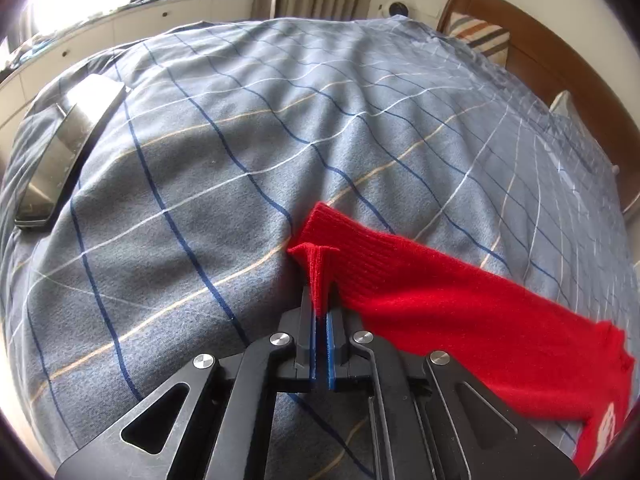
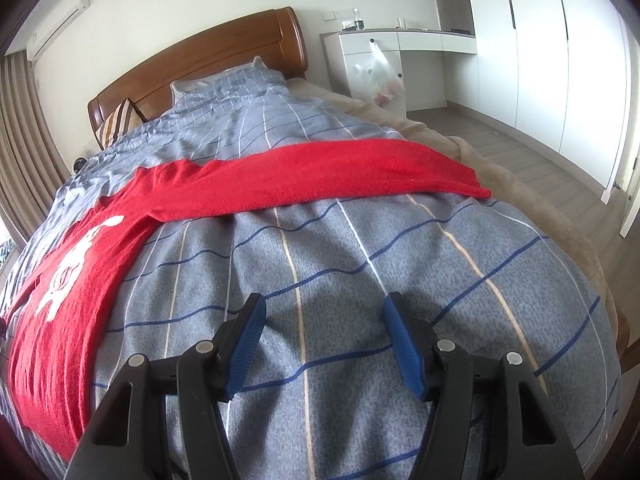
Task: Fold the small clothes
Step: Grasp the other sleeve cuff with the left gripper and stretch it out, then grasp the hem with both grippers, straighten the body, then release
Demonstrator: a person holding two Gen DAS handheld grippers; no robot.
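Left tongs [image 1: 320,292] clamped on cuff of red sweater [image 1: 460,304], sleeve stretched across plaid bed cover [image 1: 240,140]. Right tongs [image 2: 322,320] apart, empty, hovering over cover beside other sleeve. Sleeve-fold step, likely; next: carry cuff inward over body.

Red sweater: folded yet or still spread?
Spread. The red sweater lies flat on the bed, sleeve stretched out; no fold visible.

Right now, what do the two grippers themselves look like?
Both look alike. The left gripper and the right gripper are matte black linkage frames with cut-out arms and round silver pivot bolts. Each finger carries a blue ribbed pad. No cables, markings, hands or sleeves show in either view.
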